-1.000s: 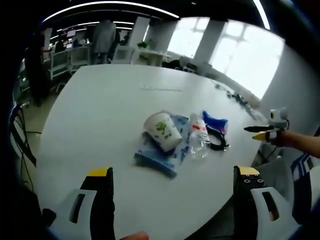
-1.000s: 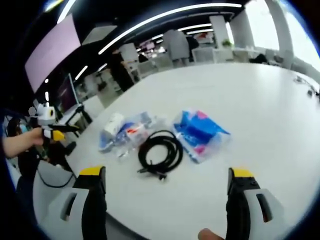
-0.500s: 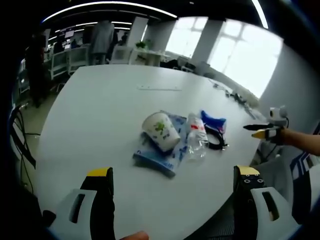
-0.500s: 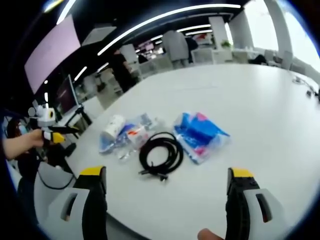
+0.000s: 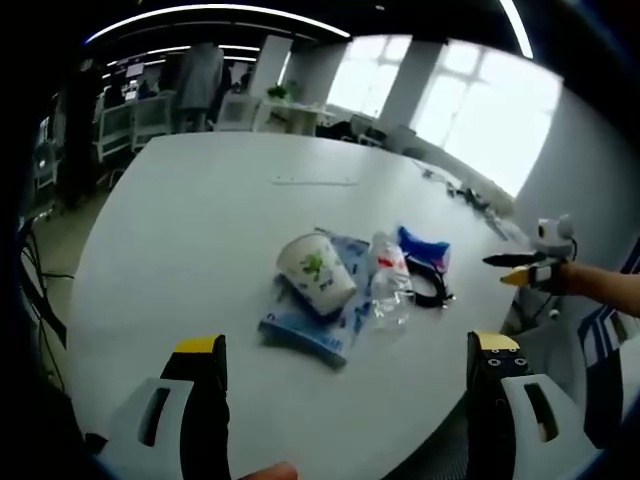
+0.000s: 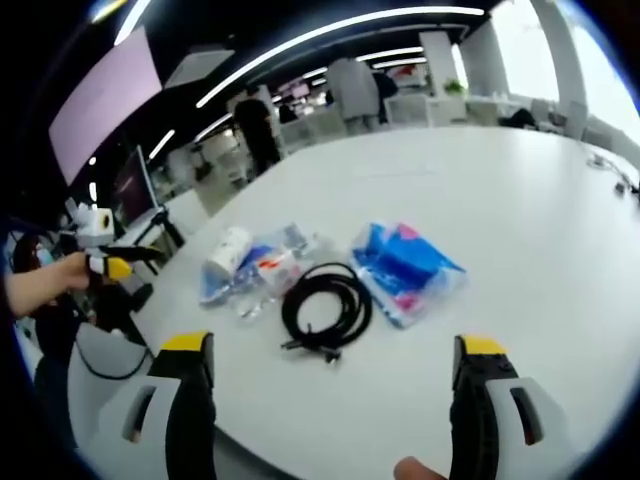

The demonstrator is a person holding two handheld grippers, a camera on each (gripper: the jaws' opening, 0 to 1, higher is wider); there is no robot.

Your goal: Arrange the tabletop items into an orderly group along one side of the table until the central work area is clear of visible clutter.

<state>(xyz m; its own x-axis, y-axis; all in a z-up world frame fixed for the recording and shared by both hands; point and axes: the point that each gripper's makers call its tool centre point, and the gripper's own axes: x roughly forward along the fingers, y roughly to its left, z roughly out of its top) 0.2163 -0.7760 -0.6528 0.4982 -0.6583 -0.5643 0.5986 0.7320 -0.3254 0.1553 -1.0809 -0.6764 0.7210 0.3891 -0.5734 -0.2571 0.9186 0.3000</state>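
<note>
1. Left gripper (image 5: 345, 400): jaws spread, empty, held over the near edge of the table (image 5: 200, 230).
2. Left gripper view, left to right: cup (image 5: 315, 272) on its side atop a blue pack (image 5: 310, 330), bottle (image 5: 388, 285) just beside, cable (image 5: 430, 285), blue bag (image 5: 425, 248).
3. Right gripper (image 6: 330, 400): jaws spread, empty; cable (image 6: 327, 308) lies between bottle (image 6: 262, 275) and bag (image 6: 405, 265).

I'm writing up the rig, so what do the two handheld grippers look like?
Each has two black jaws with yellow tips on pale grey slotted bodies: the left gripper and the right gripper match. Seen from across the table, each carries a small white camera box on top, with black jaws and a yellow tip.
</note>
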